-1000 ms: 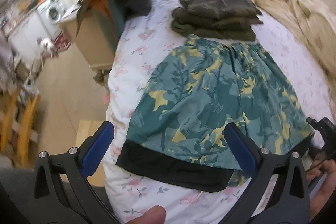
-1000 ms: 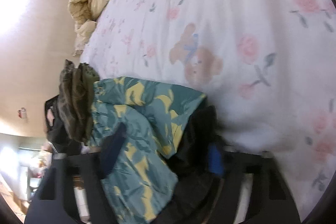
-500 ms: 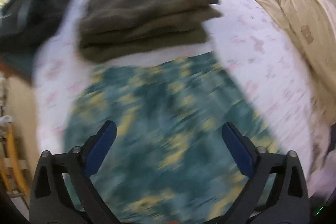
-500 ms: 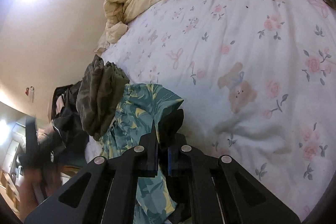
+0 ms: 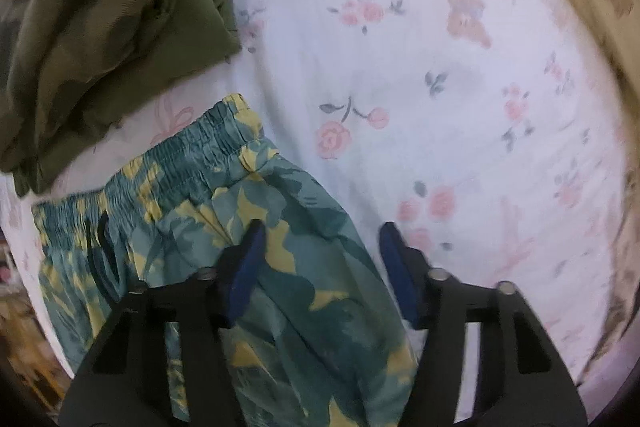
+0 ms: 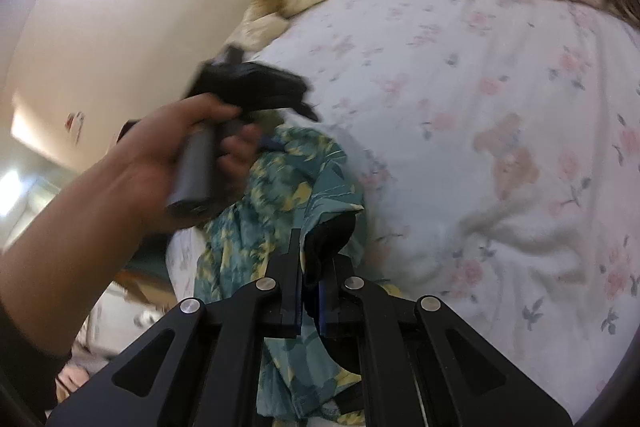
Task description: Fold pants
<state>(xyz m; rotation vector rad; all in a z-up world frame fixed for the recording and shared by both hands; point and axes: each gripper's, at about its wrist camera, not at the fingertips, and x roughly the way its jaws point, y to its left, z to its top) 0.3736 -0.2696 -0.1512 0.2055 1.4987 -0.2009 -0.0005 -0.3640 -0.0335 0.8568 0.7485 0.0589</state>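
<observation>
- The pants [image 5: 256, 235] lie on the bed [image 5: 460, 107], waistband beside the folded olive pile [image 5: 100, 27].
- The left gripper [image 5: 320, 255] has been closing, seemingly not yet pinching the side edge.
- The right gripper [image 6: 310, 291] is clenched on the black hem [image 6: 328, 239].

**Soft indoor light, fisheye warp, motion blur**

Both views bend strongly toward dark circular borders. A blown-out glare fills the right wrist view's upper left. The hand [image 6: 172, 151] at left centre smears with motion blur. The left wrist view is evenly lit and slightly soft.
</observation>
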